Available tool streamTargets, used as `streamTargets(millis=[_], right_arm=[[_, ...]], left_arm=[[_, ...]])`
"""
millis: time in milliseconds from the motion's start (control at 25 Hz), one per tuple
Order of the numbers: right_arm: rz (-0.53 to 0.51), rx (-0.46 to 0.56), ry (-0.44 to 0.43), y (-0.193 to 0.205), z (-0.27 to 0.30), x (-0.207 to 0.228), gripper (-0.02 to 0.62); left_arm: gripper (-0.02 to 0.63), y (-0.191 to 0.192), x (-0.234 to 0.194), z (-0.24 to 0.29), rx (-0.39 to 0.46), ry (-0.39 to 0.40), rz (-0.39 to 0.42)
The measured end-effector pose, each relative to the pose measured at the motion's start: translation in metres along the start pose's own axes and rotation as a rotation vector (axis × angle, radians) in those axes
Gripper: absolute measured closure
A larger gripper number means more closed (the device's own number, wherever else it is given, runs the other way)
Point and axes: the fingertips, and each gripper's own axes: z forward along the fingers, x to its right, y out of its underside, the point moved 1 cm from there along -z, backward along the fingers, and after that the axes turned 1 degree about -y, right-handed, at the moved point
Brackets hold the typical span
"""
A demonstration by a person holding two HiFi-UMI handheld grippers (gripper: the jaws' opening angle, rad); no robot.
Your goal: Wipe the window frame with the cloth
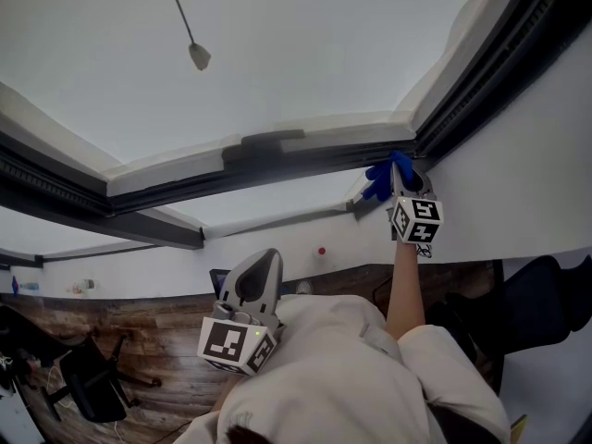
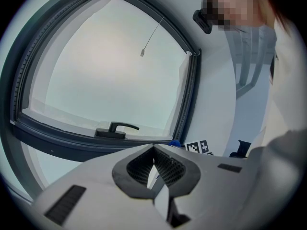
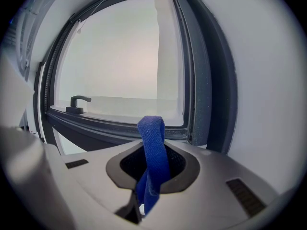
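The dark window frame [image 1: 277,160] runs across the head view and turns a corner at the upper right. My right gripper [image 1: 403,181] is raised to that corner, shut on a blue cloth [image 1: 382,178] that touches the frame's lower rail. In the right gripper view the blue cloth [image 3: 151,128] stands up folded from between the jaws, just short of the frame's corner [image 3: 192,133]. Low by the person's chest my left gripper [image 1: 262,271] hangs shut with nothing in it. Its closed tips [image 2: 154,150] point toward the window's lower rail [image 2: 72,145].
A dark window handle [image 1: 268,141] sits on the lower rail, left of the cloth. A blind cord pull [image 1: 199,56] hangs before the glass. White wall [image 1: 527,155] lies right of the frame. Below are a wooden floor and an office chair [image 1: 83,373].
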Motion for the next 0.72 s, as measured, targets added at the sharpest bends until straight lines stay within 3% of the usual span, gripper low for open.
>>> streamTargets(millis=[720], right_arm=[[0.011,-0.004,0.038,0.002,-0.002,0.023,0.540]], left_arm=[[0.597,-0.001,-0.004,0.009,-0.013,-0.010,-0.008]])
